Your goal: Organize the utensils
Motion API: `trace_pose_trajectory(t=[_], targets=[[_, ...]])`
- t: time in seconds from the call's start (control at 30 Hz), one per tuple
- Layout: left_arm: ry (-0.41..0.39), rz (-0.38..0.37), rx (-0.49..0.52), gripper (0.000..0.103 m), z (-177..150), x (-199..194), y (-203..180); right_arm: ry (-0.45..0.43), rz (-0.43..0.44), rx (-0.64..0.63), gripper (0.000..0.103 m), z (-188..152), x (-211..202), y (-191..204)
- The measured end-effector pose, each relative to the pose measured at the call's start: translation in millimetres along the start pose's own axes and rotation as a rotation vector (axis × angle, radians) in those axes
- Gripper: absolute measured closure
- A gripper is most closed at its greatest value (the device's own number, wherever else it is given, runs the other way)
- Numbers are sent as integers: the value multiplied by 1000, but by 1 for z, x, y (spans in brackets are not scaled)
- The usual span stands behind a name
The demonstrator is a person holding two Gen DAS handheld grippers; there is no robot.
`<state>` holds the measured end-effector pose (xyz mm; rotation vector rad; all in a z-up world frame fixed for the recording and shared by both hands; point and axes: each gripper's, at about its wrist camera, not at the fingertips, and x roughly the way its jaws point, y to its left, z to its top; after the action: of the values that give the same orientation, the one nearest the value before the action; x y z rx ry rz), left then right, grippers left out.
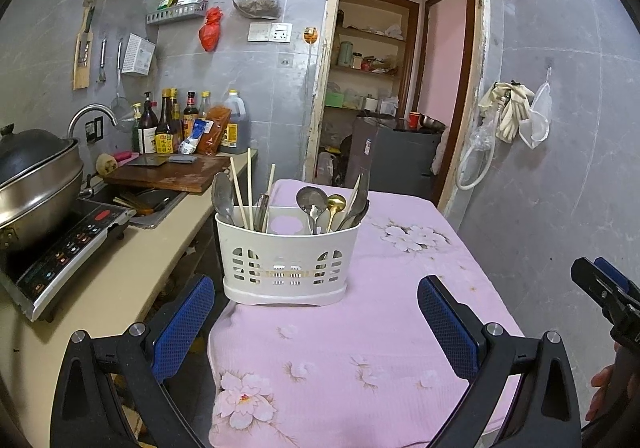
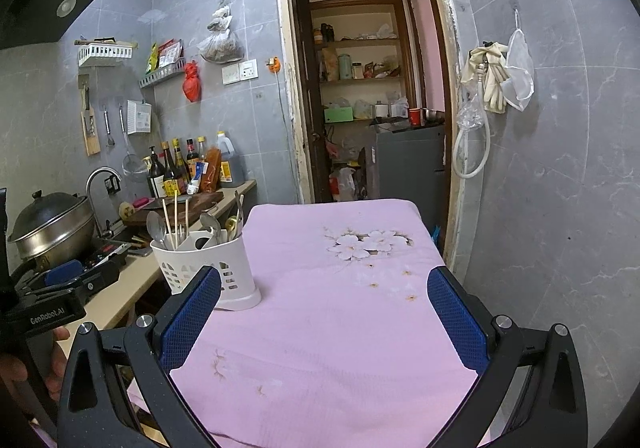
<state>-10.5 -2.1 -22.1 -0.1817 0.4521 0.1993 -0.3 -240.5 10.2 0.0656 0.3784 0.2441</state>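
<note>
Left gripper [image 1: 316,322]: fingers spread wide, nothing between the blue pads [image 1: 182,324], held above the near part of the table and aimed at the caddy.
Right gripper [image 2: 324,322]: fingers likewise wide apart and empty, over the pink cloth to the right of the caddy; seen from the left wrist view only as a black-and-blue tip at the right edge.
Utensil caddy [image 1: 286,256]: white slotted plastic, upright on the left side of the table, near the edge next to the counter — two compartments.
Left compartment: wooden chopsticks [image 1: 249,187] standing up, a large steel spoon [image 1: 222,195] and a dark-handled utensil beside them.
Right compartment: steel spoons [image 1: 310,197], one gold spoon [image 1: 335,203], more handles leaning at the far right.
Table [image 1: 360,348]: covered by a pink floral cloth, bare apart from the caddy.
Counter [image 1: 120,268]: just left of the table, carrying an induction cooker [image 1: 64,256] with a lidded steel pot [image 1: 36,183], a sink, a wooden cutting board [image 1: 168,173] and sauce bottles.
Hands: fingers partly visible at the picture edges, wrapped round the gripper handles.
</note>
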Motion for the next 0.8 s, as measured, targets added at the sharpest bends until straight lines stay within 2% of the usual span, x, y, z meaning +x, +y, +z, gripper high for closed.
trace_pose_trajectory(t=[0.8], targets=[[1, -3, -22, 1, 1, 0, 5, -1, -2, -2, 1, -1, 0, 4]])
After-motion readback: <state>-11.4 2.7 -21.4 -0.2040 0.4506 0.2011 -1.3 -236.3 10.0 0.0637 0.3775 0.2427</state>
